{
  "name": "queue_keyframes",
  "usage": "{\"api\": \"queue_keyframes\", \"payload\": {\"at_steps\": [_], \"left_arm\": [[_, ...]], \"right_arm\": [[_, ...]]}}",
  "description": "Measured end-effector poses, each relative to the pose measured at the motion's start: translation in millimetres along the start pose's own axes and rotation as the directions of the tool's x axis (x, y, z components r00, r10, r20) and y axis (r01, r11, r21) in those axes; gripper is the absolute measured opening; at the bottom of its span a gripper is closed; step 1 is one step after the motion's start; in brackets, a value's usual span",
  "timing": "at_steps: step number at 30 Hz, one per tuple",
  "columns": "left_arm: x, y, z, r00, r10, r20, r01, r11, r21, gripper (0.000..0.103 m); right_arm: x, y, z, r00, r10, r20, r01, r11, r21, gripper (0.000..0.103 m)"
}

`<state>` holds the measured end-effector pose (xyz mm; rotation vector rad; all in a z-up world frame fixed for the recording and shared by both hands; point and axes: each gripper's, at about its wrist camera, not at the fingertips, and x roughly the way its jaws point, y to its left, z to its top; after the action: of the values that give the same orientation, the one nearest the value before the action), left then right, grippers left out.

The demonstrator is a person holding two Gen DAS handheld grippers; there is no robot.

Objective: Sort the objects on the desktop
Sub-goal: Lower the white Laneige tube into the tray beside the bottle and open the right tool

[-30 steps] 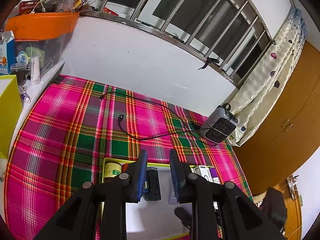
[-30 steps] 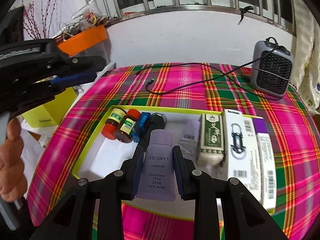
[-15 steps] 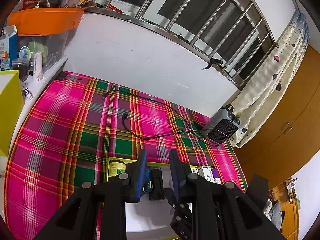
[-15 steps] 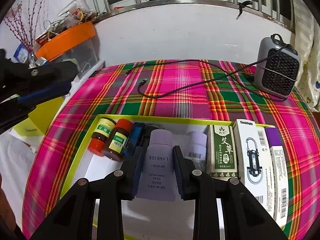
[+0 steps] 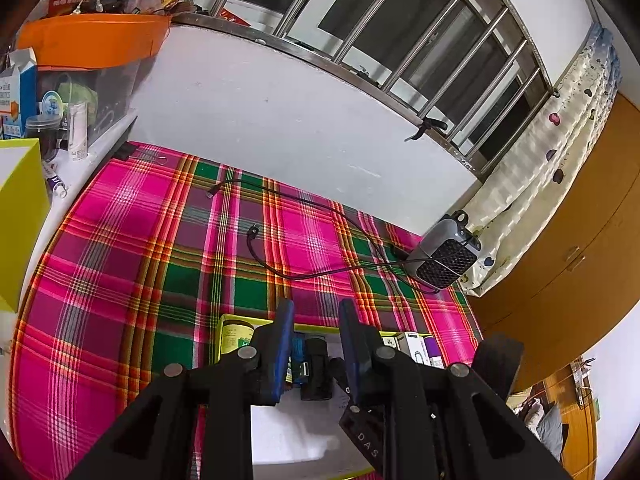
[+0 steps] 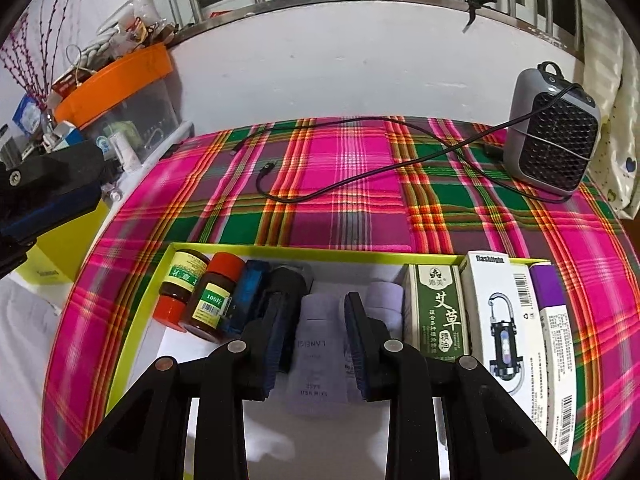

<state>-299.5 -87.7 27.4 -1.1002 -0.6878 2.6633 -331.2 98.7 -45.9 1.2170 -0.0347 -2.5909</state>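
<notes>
Plaid tablecloth (image 6: 352,184), right tongs (image 6: 316,336) apparently loose around lavender tube (image 6: 316,360), left tongs (image 5: 316,344) parted, empty.

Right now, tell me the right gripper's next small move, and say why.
Probably lift the right gripper straight up and back, clear of the tray. Its jaws stand apart on either side of the purple tube, which lies flat on the tray floor, so nothing is gripped and the tube seems placed.

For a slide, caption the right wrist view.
Open right gripper above pale lilac cosmetic tube lying in yellow-rimmed tray.
</notes>
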Motion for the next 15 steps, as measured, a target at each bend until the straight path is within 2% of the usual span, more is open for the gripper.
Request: {"api": "queue_keyframes", "payload": {"at_steps": [4,7,10,15], "left_arm": [[-4,2,2,1.000,-0.002,0.009,0.002,1.000,-0.005,0.023],[-5,3,2,1.000,-0.001,0.011,0.001,1.000,-0.010,0.023],[-4,2,1,1.000,0.000,0.008,0.000,1.000,-0.006,0.023],[-4,-1,0,1.000,-0.005,0.004,0.005,1.000,0.003,0.023]], "right_arm": [[-19,2,-9,0.999,0.022,0.031,-0.021,0.999,-0.032,0.029],[-27,9,-24,0.999,0.034,0.004,-0.034,0.997,-0.071,0.017],[-24,10,-35,0.999,0.040,-0.035,-0.042,0.997,-0.071,0.010],[-14,8,-36,0.998,0.035,-0.046,-0.038,0.997,-0.062,0.009]]}}
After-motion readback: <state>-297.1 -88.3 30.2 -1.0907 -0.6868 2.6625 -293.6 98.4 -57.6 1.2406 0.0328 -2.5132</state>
